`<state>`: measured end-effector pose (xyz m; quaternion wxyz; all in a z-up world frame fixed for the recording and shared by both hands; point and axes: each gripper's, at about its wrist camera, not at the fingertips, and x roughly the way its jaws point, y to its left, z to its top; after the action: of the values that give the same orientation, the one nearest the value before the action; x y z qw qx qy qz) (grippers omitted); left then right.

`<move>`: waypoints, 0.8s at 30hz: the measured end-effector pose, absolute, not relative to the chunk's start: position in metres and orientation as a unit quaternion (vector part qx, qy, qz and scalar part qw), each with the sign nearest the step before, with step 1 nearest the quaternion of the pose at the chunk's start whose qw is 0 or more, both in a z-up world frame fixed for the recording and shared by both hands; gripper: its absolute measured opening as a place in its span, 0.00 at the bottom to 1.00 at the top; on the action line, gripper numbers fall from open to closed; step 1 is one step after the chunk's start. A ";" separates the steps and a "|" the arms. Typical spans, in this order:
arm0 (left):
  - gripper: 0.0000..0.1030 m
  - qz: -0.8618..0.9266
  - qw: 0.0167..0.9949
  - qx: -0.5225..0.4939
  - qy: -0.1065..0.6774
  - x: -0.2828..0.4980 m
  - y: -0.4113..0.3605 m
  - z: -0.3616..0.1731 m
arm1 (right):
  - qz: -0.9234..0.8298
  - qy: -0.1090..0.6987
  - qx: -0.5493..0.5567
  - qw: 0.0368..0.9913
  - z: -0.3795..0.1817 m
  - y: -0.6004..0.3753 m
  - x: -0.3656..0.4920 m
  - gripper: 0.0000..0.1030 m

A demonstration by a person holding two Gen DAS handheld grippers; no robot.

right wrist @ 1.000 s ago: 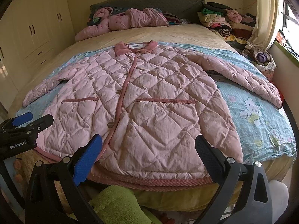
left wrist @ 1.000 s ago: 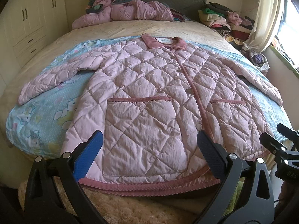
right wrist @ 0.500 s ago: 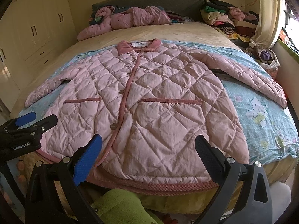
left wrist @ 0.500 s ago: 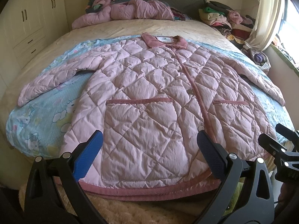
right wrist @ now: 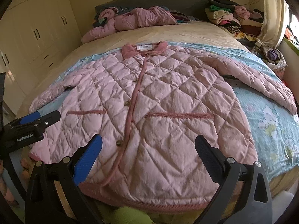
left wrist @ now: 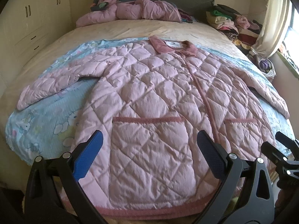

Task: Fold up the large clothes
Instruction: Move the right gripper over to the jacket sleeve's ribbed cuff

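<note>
Both tools hang spread wide and empty over the foot of a bed (left wrist: 115, 29): the left tool (left wrist: 149, 155) above the lower left panel of a pink quilted jacket (left wrist: 158, 102), the right tool (right wrist: 148, 154) above its lower right panel, neither visibly touching the fabric. White lettering on the side of the left tool, seen at the edge of the right wrist view, reads "GenRobot.AI" (right wrist: 24, 137). The jacket lies flat and buttoned, front up, collar (right wrist: 143, 51) toward the headboard (right wrist: 158, 1), sleeves spread to either side, on a light blue cartoon-cat blanket (right wrist: 265, 115). A white neck label (right wrist: 144, 47) sits inside the collar; its print is too small to read. Darker pink trim edges the two patch pockets, placket and hem. Another pink quilted garment (left wrist: 130, 12) lies bunched by the headboard, stacked folded clothes (left wrist: 231, 24) sit at the far right corner, and cream wardrobe doors (right wrist: 37, 29) line the left wall.
</note>
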<state>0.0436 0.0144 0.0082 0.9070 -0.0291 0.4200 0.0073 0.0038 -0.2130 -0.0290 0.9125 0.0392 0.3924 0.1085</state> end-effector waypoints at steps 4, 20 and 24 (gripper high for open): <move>0.91 0.011 0.906 -0.035 0.421 0.061 0.018 0.011 | 0.117 0.380 0.051 0.916 -0.018 -0.212 0.021 0.96; 0.91 0.036 0.911 -0.027 0.409 0.136 0.030 0.036 | 0.116 0.345 0.081 0.928 0.031 -0.212 0.098 0.96; 0.91 0.046 0.913 -0.033 0.404 0.159 0.038 0.045 | 0.125 0.344 0.108 0.924 0.041 -0.220 0.117 0.96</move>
<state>0.1586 0.0382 0.0450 0.9128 -0.0325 0.4045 0.0462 0.1174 -0.2203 0.0407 0.9245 0.1080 0.3438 0.1245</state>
